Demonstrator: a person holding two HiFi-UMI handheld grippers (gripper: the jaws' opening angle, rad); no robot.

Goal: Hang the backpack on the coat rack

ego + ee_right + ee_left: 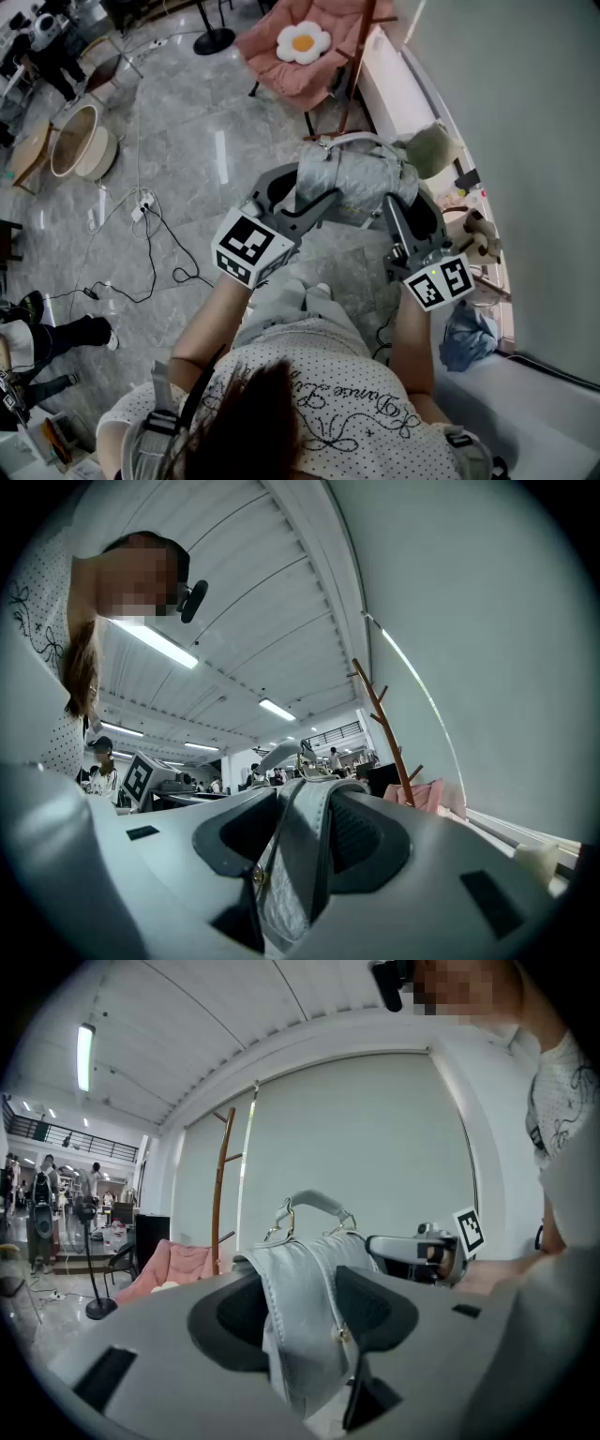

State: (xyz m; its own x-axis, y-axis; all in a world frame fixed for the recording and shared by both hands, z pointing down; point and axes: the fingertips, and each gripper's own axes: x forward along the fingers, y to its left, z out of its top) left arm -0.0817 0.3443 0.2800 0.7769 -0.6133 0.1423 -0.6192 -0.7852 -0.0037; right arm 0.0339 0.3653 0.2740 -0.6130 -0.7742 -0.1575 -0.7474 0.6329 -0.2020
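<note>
Grey, soft and stitched along its seams, the backpack (352,183) is held in the air before the person, pinched from both sides: the left gripper (305,1312) clamps one fold, the right gripper (300,841) another. A padded curved handle (314,1199) on gold-toned rings arches over its top. Beyond stands the coat rack (220,1194), a slim brown wooden pole with branch-like pegs, beside a pink chair (281,80). Cables (141,220) trail over the marbled floor.

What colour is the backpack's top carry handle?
Pale grey, matching the soft grey backpack; its handle shows best in the left gripper view.
</note>
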